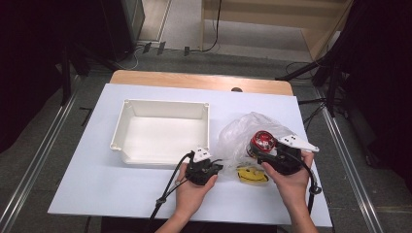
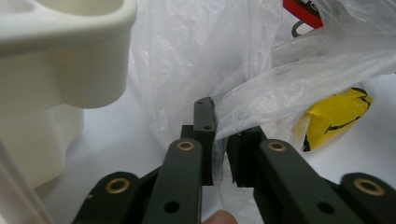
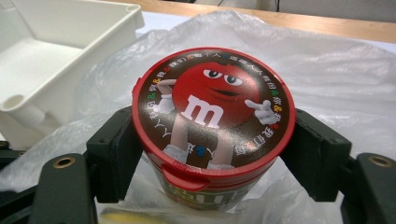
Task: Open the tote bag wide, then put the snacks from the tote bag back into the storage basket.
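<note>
candy tub (image 3: 212, 126) clamped at its sides between the wide-spread jaws of the right gripper (image 3: 215, 154). upright, long axis vertical, red lid with cartoon face turned up toward the camera; lid tab facing back toward the gripper body. located over the open clear plastic bag (image 1: 243, 131), right of table centre, as seen in the high view (image 1: 263, 141).

left gripper (image 2: 220, 154) with jaws nearly closed, a fold of bag film pinched between the pads; no earlier frame for comparison. seen at (image 1: 204, 167) in the high view, just left of the bag edge.

yellow packet (image 1: 252, 175) lying flat under the bag film, between the two grippers, directly below and in front of the tub; also visible at (image 2: 334, 116).

white tray (image 1: 165, 109) standing left of the bag, near corner (image 2: 84, 56) close beside the left gripper. crumpled bag film surrounding the tub on all sides. white table sheet (image 1: 97, 184) beneath.
</note>
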A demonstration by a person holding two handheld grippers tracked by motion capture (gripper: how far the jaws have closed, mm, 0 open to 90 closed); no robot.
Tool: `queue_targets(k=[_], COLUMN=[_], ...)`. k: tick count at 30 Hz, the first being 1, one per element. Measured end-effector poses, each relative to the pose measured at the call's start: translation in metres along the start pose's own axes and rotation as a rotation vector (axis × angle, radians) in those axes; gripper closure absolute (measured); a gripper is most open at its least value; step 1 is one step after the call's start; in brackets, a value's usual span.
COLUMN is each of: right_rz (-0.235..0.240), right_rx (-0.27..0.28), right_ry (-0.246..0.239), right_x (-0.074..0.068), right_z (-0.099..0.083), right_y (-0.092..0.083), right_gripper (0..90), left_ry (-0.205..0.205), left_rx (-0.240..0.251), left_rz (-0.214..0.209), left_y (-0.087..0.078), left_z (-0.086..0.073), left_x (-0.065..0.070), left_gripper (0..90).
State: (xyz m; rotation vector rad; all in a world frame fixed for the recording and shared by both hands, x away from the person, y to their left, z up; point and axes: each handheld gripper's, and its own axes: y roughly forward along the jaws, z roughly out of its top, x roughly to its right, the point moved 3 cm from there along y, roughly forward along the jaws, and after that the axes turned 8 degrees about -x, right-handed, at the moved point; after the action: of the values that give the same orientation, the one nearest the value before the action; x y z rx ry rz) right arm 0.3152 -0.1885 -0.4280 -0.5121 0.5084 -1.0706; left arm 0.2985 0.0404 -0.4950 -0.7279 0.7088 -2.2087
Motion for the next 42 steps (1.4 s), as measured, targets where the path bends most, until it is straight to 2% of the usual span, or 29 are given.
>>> queue_targets(k=[2,5,10,14,16,20,30,36,42], right_rz=[0.008,0.013,0.019,0.019,0.019,0.019,0.030,0.033,0.035], right_rx=[0.002,0.014,0.033,0.043,0.045,0.051,0.066,0.072,0.077], right_ry=[-0.004,-0.010,-0.012,-0.015,-0.011,-0.014,-0.017,-0.019,-0.021], right_x=[-0.002,-0.005,-0.005,-0.006,-0.006,-0.006,-0.011,-0.014,-0.016], right_z=[0.001,0.004,0.008,0.011,0.013,0.016,0.021,0.024,0.027], right_y=[-0.003,-0.009,-0.017,-0.023,-0.025,-0.025,-0.024,-0.023,-0.021], right_gripper=[26.1,26.1,26.1,26.1,26.1,26.1,26.1,26.1,26.1], left_ry=[0.003,0.021,0.090,0.105,0.124,0.145,0.147,0.170,0.153], left_rx=[0.017,0.055,0.117,0.147,0.164,0.191,0.215,0.220,0.237], left_rz=[0.005,-0.009,-0.011,-0.014,-0.020,-0.003,0.030,0.037,0.063], left_y=[-0.002,-0.007,-0.018,-0.028,-0.035,-0.049,-0.066,-0.074,-0.083], left_z=[0.000,0.000,-0.001,0.001,0.002,0.004,0.001,-0.002,-0.004], left_x=[0.001,0.002,0.009,0.011,0.014,0.013,-0.002,-0.006,-0.017], left_gripper=[74.4,64.8,47.8,32.1,27.7,18.2,11.0,8.1,7.6])
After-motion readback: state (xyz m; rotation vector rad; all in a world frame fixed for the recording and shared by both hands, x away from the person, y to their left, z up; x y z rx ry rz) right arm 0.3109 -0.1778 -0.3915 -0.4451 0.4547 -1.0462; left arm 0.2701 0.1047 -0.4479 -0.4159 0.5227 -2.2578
